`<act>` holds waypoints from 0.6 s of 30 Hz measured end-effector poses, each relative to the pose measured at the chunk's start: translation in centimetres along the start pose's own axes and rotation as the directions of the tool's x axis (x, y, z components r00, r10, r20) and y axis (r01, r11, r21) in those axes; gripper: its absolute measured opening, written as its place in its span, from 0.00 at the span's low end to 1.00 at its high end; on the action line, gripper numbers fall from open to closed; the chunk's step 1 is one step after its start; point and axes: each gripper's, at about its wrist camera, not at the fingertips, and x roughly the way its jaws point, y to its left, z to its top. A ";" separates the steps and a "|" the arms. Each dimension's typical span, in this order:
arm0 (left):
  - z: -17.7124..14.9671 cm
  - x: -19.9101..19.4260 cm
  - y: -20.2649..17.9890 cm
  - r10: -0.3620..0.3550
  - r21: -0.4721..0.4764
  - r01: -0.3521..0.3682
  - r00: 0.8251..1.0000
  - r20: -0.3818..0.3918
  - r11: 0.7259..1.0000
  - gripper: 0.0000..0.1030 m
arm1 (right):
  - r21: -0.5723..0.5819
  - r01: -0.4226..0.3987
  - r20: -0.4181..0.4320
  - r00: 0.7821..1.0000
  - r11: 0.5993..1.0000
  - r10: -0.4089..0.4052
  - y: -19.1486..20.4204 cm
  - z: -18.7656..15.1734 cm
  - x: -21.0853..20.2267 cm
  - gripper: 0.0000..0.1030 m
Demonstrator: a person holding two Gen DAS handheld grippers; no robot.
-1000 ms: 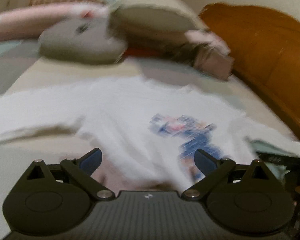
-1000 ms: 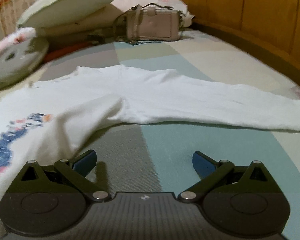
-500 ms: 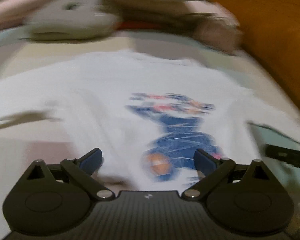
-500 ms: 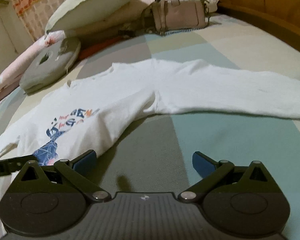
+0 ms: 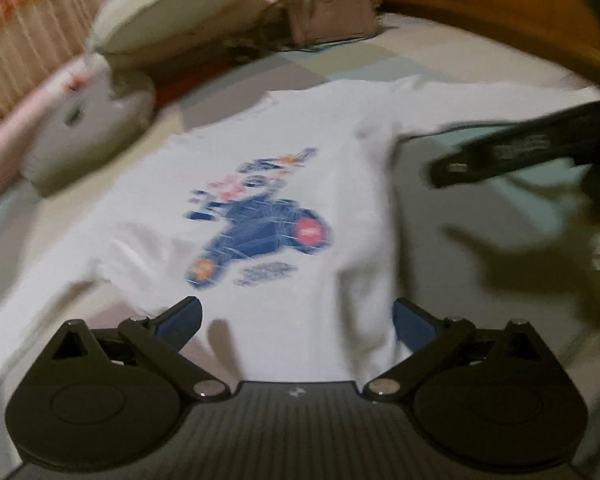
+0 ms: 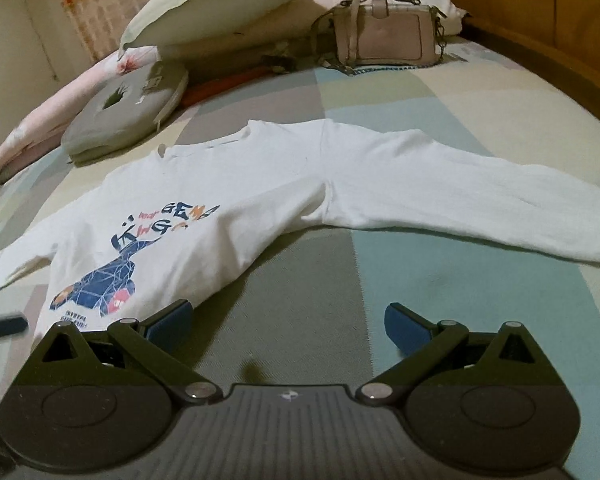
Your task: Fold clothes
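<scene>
A white long-sleeved shirt [image 6: 228, 204] lies spread flat, print up, on the patchwork bed [image 6: 440, 92]. The left tool [image 5: 296, 320] hovers level above its hem, jaws wide apart and empty. The right tool [image 6: 288, 320], likewise gaping and empty, hangs beside the shirt's side edge, below the outstretched sleeve [image 6: 480, 196].

Dim warm light; left wrist view motion-blurred; right sharp; fisheye edges bent.

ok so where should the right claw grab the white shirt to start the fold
Judging by how it lies, take the sleeve that stretches out flat to the right, near its far cuff end. Come in low from the near side so the open right claw slides over its thin edge, then carry it across the shirt toward the print.
</scene>
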 end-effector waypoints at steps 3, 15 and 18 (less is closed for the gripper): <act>0.9 -0.1 2.4 0.016 -0.083 -0.016 1.000 0.005 0.996 0.98 | 0.011 -0.020 0.000 1.000 1.000 0.020 -0.3 0.0 -0.2 1.00; -0.8 3.4 9.9 -0.044 -0.296 0.060 0.997 0.060 0.953 0.99 | -0.032 -0.252 0.006 0.968 0.967 0.252 2.3 -0.5 -0.1 1.00; -1.9 4.2 11.0 -0.114 -0.328 0.140 0.989 0.098 0.934 0.99 | -0.054 -0.357 0.026 0.933 0.932 0.359 3.6 -1.3 0.3 1.00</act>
